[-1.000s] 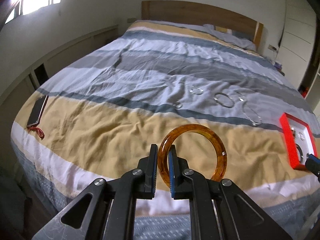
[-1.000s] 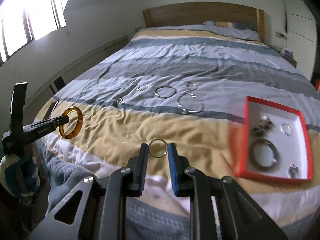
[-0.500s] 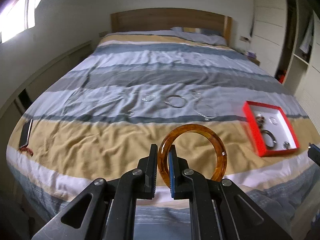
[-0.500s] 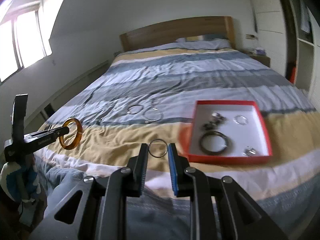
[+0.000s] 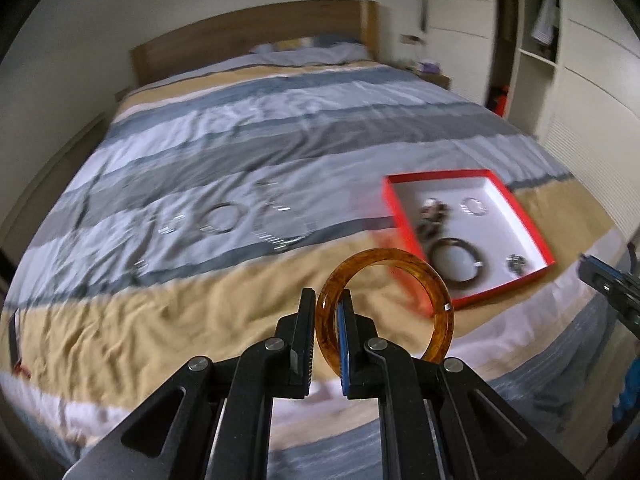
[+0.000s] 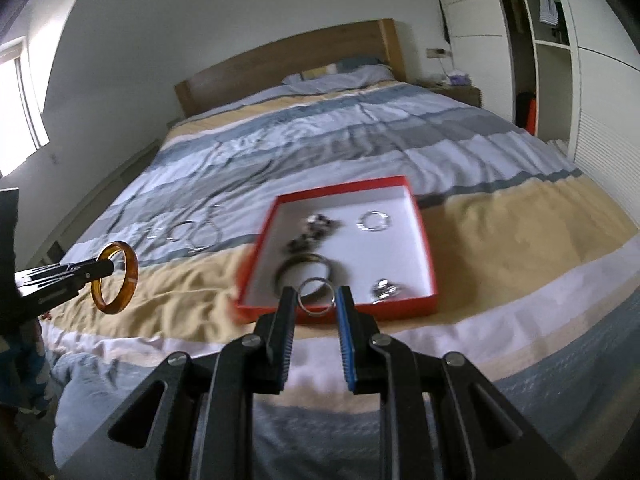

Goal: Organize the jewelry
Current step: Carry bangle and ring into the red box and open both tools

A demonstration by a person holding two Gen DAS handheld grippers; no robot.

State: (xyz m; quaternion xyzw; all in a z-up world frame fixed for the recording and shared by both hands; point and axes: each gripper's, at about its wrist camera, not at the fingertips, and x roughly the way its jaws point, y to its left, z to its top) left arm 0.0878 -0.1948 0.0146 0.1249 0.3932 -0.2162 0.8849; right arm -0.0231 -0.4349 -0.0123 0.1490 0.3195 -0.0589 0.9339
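My left gripper [image 5: 325, 312] is shut on an amber bangle [image 5: 434, 280], held upright above the near edge of the bed; from the right wrist view the same bangle [image 6: 130, 276] hangs at the far left. My right gripper [image 6: 315, 300] is shut on a thin silver ring [image 6: 308, 286], just in front of the red box [image 6: 340, 314]. That box [image 5: 396, 216] has a white inside holding a dark bangle [image 5: 476, 258], a silver hoop [image 5: 474, 206] and small pieces. Loose silver bangles [image 5: 220, 218] and a chain [image 5: 280, 232] lie on the bedspread.
The striped bedspread [image 5: 200, 320] covers a wide bed with a wooden headboard [image 5: 256, 36]. White wardrobes [image 5: 592, 92] stand along the right side, with a nightstand [image 6: 460, 92] beside the headboard. A person's blue sleeve [image 6: 20, 368] shows at the left edge.
Both grippers have swung to the right along the foot of the bed, each keeping its piece. The red box now sits straight ahead of the right gripper and closer to the left one.
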